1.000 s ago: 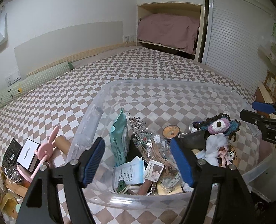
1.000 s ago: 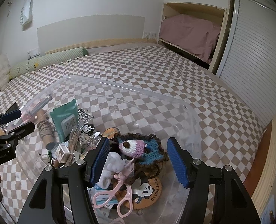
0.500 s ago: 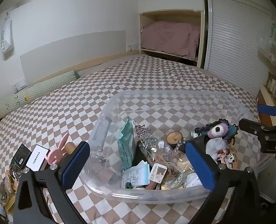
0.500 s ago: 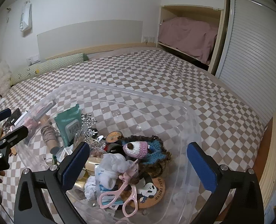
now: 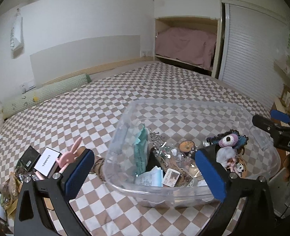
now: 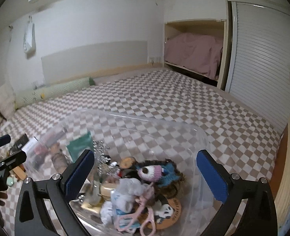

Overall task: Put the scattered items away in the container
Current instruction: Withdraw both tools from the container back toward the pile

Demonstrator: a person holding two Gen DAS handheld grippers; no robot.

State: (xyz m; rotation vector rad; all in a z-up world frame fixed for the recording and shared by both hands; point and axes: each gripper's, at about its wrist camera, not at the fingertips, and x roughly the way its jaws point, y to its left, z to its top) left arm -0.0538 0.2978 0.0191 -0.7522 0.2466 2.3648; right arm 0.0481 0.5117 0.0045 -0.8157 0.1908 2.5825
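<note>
Clutter fills the tub (image 5: 184, 106), a clear plastic one sitting on the checked bed (image 5: 145, 82), so everything inside shows through its walls: a teal pack (image 5: 140, 153), a crochet eye doll (image 5: 228, 140), a pink curler (image 6: 143, 214), a panda coaster (image 6: 168, 209). Both grippers hang over it, spread wide and holding nothing, the left gripper (image 5: 145, 174) near the tub's left wall, the right gripper (image 6: 145, 174) above the heap. That, I'd judge, suits either a drop or a reach. Left of the tub, more bits lie loose: a pink bunny (image 5: 68, 154), a white box (image 5: 46, 162) and a dark box (image 5: 28, 157), so tidying looks unfinished.
</note>
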